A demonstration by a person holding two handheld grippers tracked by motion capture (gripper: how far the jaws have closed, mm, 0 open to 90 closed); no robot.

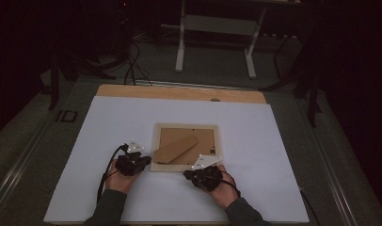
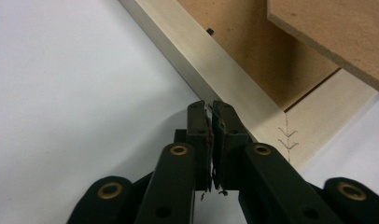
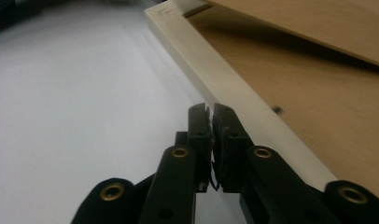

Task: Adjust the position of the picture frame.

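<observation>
A pale wooden picture frame (image 1: 155,146) lies face down on the white sheet, its brown backing board (image 1: 205,139) showing. A loose brown stand flap (image 1: 176,148) lies slanted across the backing. My left gripper (image 1: 141,159) rests at the frame's near left corner, jaws shut with nothing between them. My right gripper (image 1: 191,173) sits at the frame's near edge, also shut and empty. In the left gripper view the closed gripper (image 2: 211,106) almost touches the frame rail (image 2: 215,65). In the right gripper view the gripper (image 3: 210,108) lies beside the rail (image 3: 215,77).
A white sheet (image 1: 109,136) covers a wooden table (image 1: 179,92). Beyond the table stand white legs of another desk (image 1: 180,42) and cables (image 1: 132,66) on a dark floor. Both of the person's hands rest on the sheet's near part.
</observation>
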